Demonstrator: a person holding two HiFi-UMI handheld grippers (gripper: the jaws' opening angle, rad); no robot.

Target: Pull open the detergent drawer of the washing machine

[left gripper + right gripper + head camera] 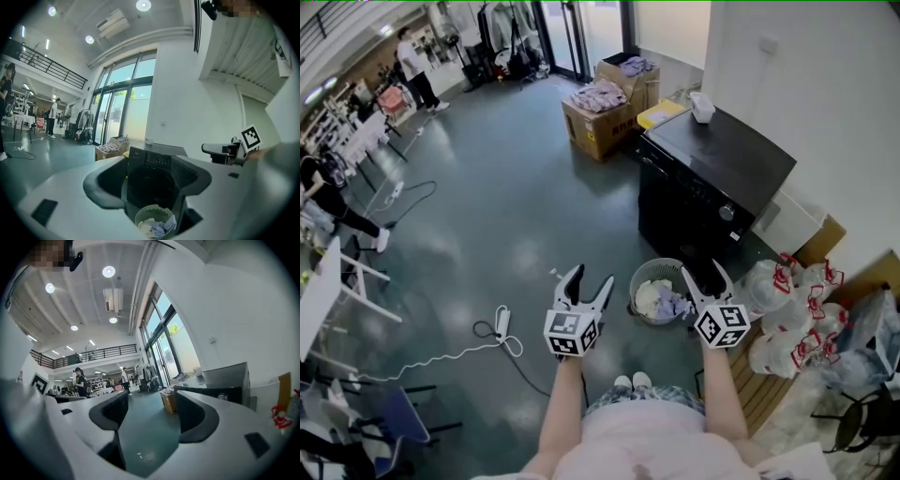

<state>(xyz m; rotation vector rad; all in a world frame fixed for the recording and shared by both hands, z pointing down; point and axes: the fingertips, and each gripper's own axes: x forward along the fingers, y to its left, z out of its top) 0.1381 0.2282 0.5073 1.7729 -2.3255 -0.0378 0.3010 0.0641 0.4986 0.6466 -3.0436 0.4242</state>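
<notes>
The left gripper (590,280) and right gripper (705,275) are both hovering spread and empty, while the black washing machine (712,178) is standing well beyond them, far and right, nearer the right gripper, its drawer indistinct.

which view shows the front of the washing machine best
The left gripper view: the washing machine faces the camera, its front framed between the open jaws. The head view shows mostly its top, from steeply above. The right gripper view catches only part of it at the right.
</notes>
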